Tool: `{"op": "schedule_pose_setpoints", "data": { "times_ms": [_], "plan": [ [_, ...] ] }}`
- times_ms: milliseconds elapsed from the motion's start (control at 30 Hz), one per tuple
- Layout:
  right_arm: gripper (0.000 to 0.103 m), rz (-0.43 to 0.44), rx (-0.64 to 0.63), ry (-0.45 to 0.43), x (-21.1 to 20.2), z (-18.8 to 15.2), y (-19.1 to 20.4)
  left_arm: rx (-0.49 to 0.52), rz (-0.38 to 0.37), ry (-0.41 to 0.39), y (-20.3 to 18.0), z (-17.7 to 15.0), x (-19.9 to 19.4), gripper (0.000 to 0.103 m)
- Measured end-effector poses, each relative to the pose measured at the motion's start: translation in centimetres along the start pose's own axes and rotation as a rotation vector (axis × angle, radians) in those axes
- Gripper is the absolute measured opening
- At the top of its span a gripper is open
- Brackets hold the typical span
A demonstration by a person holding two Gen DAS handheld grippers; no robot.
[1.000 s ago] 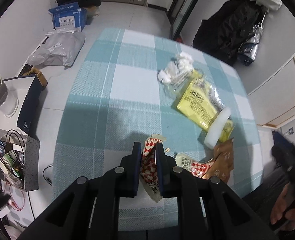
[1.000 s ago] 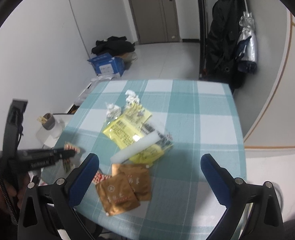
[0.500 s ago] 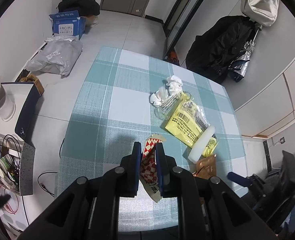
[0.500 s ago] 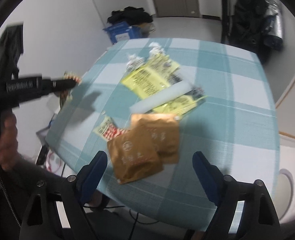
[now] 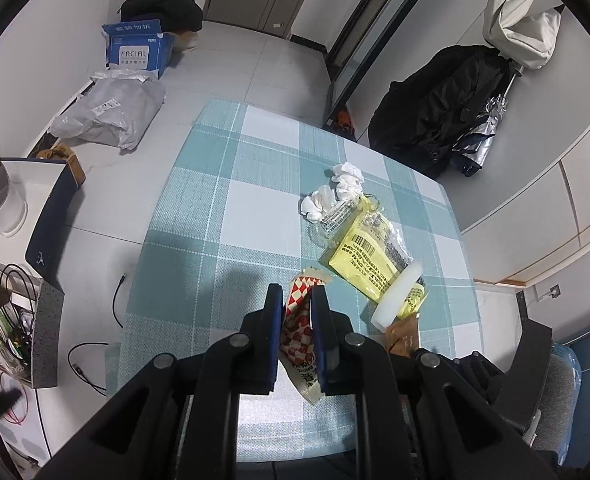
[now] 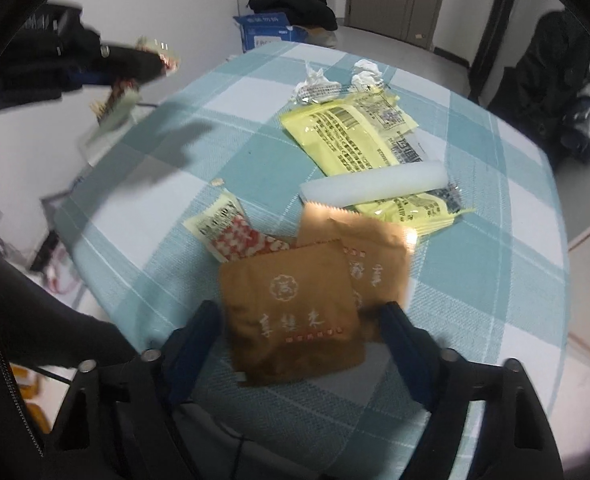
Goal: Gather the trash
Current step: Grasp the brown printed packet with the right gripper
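Left wrist view: left gripper (image 5: 297, 300) held above the checked table (image 5: 223, 208), fingers pressed onto a red-white checkered wrapper (image 5: 297, 332) that hangs down between them, off the cloth. Rest of the trash sits on the table's right half: crumpled tissues (image 5: 337, 190), clear plastic wrapper (image 5: 337, 216), yellow packet (image 5: 369, 260), white foam roll (image 5: 397, 300) lying across the yellow packet's near end, brown sachet (image 5: 405, 332) partly hidden behind the gripper body. Blue carton (image 5: 139, 50) and grey plastic bag (image 5: 109, 114) on the floor.

Right wrist view: right gripper (image 6: 301, 332) low at the near table edge, fingers spread wide, one each side of the nearer of two overlapping brown sachets (image 6: 291, 312); contact unclear, frame blurred. A second red-white wrapper (image 6: 235, 234) lies flat just left of the sachets. Yellow packet, foam roll and tissues farther back. Left gripper blurred at upper left, gripping its wrapper in the air.
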State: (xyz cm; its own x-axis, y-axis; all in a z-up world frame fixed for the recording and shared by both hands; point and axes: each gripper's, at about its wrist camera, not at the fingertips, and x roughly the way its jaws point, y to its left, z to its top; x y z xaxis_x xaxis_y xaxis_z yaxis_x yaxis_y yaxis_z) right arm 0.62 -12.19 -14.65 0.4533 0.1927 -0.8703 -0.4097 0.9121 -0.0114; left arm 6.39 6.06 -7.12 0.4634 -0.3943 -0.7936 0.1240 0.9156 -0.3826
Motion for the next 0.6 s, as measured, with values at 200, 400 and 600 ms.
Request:
{"op": "schedule_pose_setpoints", "data": {
  "times_ms": [200,400,600],
  "plan": [
    [0.057,0.004,0.009,-0.021,-0.4,-0.2,-0.4,0.000,-0.007,-0.014,0.1,0.0,-0.3,0.010],
    [0.043,0.040,0.012,-0.029,-0.9,-0.3,-0.5,-0.005,-0.005,-0.022,0.0,0.0,-0.5,0.010],
    [0.042,0.056,0.043,-0.054,-1.6,-0.1,-1.1,-0.008,0.002,-0.027,0.0,-0.2,-0.7,0.010]
  ]
}}
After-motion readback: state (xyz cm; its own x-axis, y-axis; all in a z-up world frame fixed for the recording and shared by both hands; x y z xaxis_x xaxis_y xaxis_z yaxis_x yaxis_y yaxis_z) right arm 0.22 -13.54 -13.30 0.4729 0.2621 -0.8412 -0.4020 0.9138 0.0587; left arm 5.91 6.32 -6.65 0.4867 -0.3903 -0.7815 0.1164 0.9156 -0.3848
